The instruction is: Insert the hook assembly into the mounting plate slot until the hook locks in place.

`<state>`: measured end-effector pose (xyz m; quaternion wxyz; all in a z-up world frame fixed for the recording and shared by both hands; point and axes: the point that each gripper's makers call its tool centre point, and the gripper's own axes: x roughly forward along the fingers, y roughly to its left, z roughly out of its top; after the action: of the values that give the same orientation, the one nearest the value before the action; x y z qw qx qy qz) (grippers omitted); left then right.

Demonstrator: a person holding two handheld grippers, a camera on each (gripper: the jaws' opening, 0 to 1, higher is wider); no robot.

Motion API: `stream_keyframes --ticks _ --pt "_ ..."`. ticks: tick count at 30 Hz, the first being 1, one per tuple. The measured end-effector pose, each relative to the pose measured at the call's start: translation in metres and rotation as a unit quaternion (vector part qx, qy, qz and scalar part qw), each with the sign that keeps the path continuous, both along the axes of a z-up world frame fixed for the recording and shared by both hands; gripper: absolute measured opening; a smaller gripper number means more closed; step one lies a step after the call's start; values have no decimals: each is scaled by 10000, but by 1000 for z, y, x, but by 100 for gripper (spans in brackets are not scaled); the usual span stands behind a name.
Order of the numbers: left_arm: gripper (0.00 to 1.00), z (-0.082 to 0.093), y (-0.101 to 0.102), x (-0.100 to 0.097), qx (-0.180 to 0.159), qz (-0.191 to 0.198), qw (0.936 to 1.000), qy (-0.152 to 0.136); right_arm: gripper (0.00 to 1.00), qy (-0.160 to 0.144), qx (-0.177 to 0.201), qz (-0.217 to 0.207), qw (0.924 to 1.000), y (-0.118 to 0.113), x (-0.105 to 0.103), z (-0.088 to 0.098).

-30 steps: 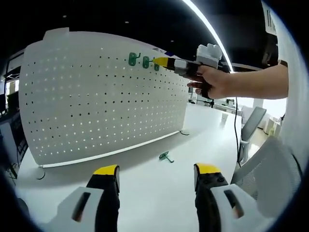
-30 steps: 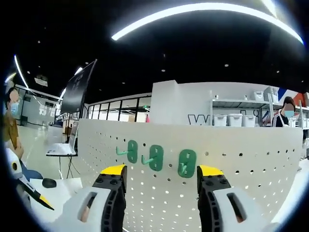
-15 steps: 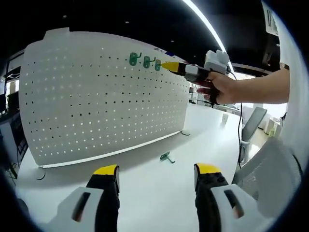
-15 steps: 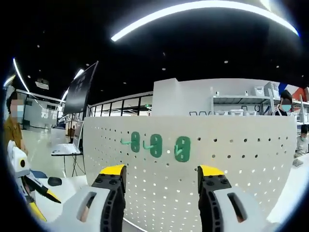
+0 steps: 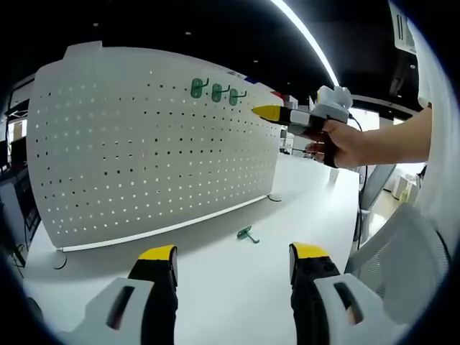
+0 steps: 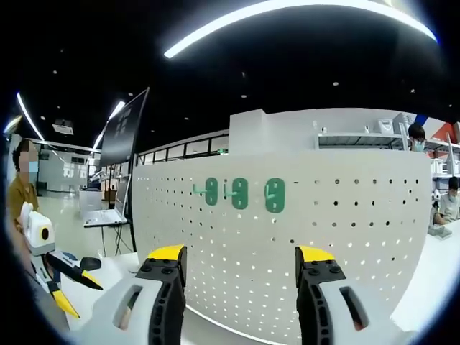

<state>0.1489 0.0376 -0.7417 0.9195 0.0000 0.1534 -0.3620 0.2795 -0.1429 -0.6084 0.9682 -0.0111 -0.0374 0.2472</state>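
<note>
Lying ahead of left gripper [image 5: 232,269]: hook [image 5: 247,233].

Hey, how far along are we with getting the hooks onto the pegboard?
Done: three green hooks sit in a row near the top of the pegboard. In hand: nothing; the right hand-held gripper hangs open and empty beside that row, and the left hand-held gripper is open over the table. Left: a fourth hook lies on the table in front of the board, to be picked up and inserted.
</note>
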Motion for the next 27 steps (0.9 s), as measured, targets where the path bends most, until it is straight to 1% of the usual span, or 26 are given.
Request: stream_keyframes --ticks 3,9,18,27 --pt "65 1 0 0 -4 -3 10000 -11 59 51 -9 33 10000 0 -5 -5" --pt "65 2 1 1 13 -6 10000 -19 59 227 -28 46 9997 -7 -16 -21" --pt "65 0 0 0 1 -24 10000 -3 59 346 -53 41 9994 -13 -28 -31" --pt "65 0 -1 1 21 -48 10000 -8 59 532 -80 79 9985 -17 -42 -49"
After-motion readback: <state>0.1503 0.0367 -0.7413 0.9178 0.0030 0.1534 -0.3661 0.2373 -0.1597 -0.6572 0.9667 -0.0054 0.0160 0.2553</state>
